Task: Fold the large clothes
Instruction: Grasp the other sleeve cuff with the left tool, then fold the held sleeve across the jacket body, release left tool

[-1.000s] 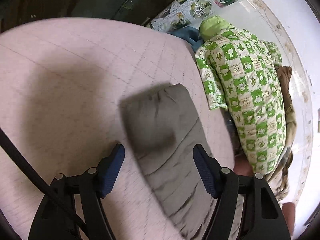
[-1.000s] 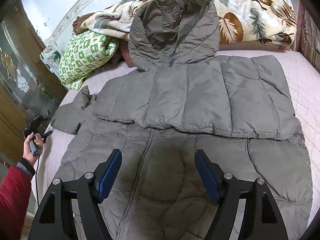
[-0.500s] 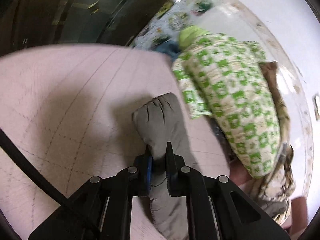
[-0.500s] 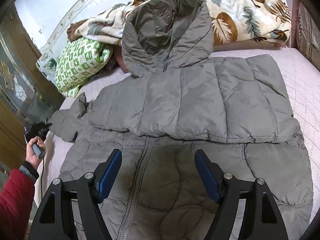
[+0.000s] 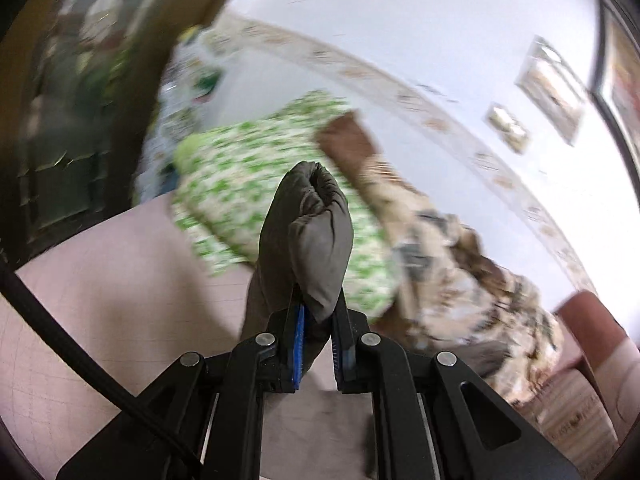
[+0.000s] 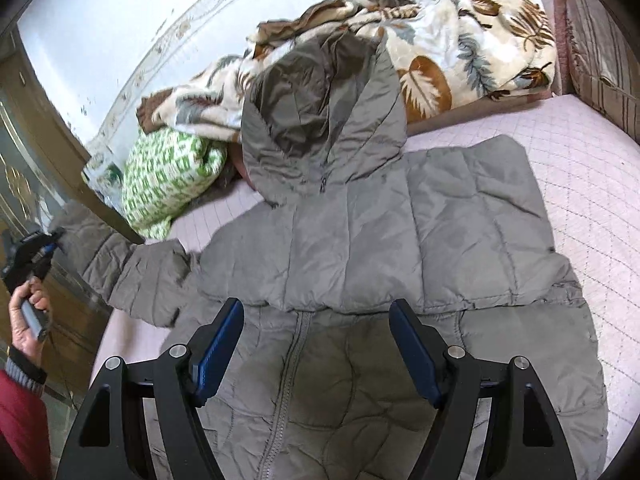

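A grey quilted hooded jacket (image 6: 360, 248) lies front-up on the pink bed, its right sleeve folded across the chest and its hood (image 6: 320, 120) resting on the blankets. My left gripper (image 5: 318, 312) is shut on the cuff of the left sleeve (image 5: 308, 232) and holds it lifted off the bed. In the right wrist view the left gripper (image 6: 44, 248) pulls that sleeve (image 6: 132, 272) out to the left. My right gripper (image 6: 316, 344) is open and empty, hovering above the jacket's zipper (image 6: 288, 368).
A green-and-white checked pillow (image 6: 168, 176) and a leaf-print blanket (image 6: 460, 52) lie piled at the head of the bed. A wooden cabinet with glass doors (image 6: 24, 184) stands at the left. A striped cushion (image 6: 600, 40) is at the far right. Pink quilted mattress (image 6: 592, 200) shows right of the jacket.
My left gripper closed on the sleeve cuff, then lifted it and pulled it out to the left, straightening the sleeve. The right gripper stayed open above the jacket.
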`<state>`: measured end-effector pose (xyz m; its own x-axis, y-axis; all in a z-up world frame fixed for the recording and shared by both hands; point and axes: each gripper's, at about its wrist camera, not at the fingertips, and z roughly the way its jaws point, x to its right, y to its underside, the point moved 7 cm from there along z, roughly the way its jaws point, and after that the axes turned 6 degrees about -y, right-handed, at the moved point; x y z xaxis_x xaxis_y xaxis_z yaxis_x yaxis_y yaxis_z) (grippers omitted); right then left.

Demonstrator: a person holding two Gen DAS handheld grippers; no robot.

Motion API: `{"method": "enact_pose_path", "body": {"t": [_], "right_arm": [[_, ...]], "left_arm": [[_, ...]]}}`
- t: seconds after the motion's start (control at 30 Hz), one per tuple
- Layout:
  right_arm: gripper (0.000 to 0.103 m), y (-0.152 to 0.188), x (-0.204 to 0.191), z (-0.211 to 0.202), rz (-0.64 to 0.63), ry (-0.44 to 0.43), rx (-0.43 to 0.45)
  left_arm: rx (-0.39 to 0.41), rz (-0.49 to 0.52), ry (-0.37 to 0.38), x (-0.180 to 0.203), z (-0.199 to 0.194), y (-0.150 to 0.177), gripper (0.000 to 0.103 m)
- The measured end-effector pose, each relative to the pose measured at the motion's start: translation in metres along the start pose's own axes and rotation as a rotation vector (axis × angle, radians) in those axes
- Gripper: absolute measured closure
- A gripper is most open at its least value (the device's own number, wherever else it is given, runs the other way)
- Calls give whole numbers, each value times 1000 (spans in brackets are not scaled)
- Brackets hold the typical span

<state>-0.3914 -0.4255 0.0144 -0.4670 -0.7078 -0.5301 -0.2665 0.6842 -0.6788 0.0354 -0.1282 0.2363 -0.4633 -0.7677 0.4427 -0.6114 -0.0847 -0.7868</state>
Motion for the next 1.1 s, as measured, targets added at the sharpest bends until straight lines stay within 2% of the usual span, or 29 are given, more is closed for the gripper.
{"method": "enact_pose_path", "body": {"t": [0.13,0.27,0.47,0.67,0.83,0.97,1.1], "right_arm": [[24,-11,6,-18,23,-12,43],[24,-20,19,-37,67,-25,85],[24,-30,40,-61,113,-30,132],[24,-35,55,-78,135,-28,161],[24,-39,68,-92,158,-30,185],[24,-42,77,-99,178,-27,203],[24,-43,86,-101,202,-24,206]], "left_arm": [[-13,89,71,78,-21,9,93],[-45,151,134,142,-27,33,92],[-122,238,196,223,-14,94,92],[-220,268,235,269,4,174,92],[-286,325,234,300,22,241,92],[-327,393,211,319,40,294,92],[-393,434,172,322,64,346,91]]}}
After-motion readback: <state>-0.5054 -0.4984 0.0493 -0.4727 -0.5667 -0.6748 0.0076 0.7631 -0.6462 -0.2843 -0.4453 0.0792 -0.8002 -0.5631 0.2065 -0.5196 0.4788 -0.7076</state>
